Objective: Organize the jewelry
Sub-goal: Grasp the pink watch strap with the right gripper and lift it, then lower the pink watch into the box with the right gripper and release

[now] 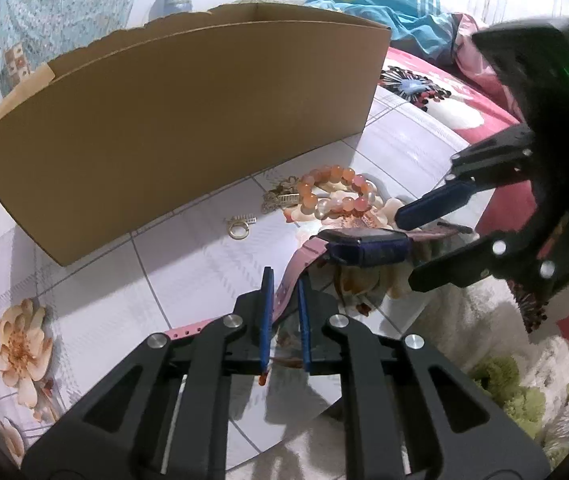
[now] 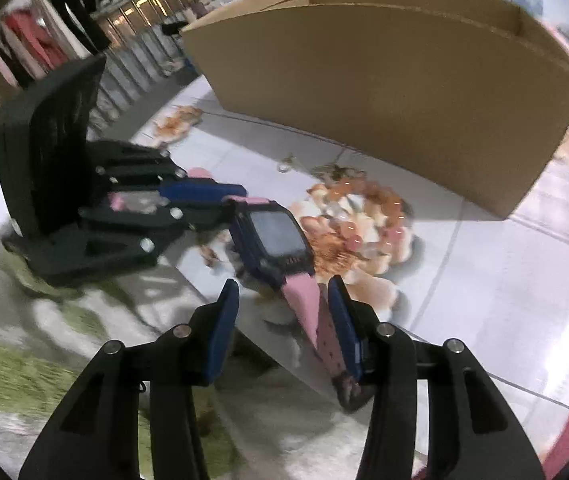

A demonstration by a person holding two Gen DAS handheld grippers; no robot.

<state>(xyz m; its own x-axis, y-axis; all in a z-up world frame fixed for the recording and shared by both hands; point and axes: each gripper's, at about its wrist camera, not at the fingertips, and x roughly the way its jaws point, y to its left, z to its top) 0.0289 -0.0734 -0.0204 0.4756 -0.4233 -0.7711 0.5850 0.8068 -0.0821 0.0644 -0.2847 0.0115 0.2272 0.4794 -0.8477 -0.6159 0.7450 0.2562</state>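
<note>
The left tongs point(image 1: 284, 280) pinch one pink strap of the watch point(image 1: 364, 246); its other strap lies between the spread right tongs point(image 2: 284, 300), above the floral table point(image 1: 188, 272).

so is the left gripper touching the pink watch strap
Touching. In the left wrist view the left gripper has its blue pads closed on the pink strap of the watch, which passes between them with no gap showing.

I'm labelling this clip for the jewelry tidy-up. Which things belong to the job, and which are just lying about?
Job: watch, bead bracelet, ring, gold clasp, cardboard box, left gripper, right gripper.

Lying about: blue jacket, floral blanket, green rug.
</note>
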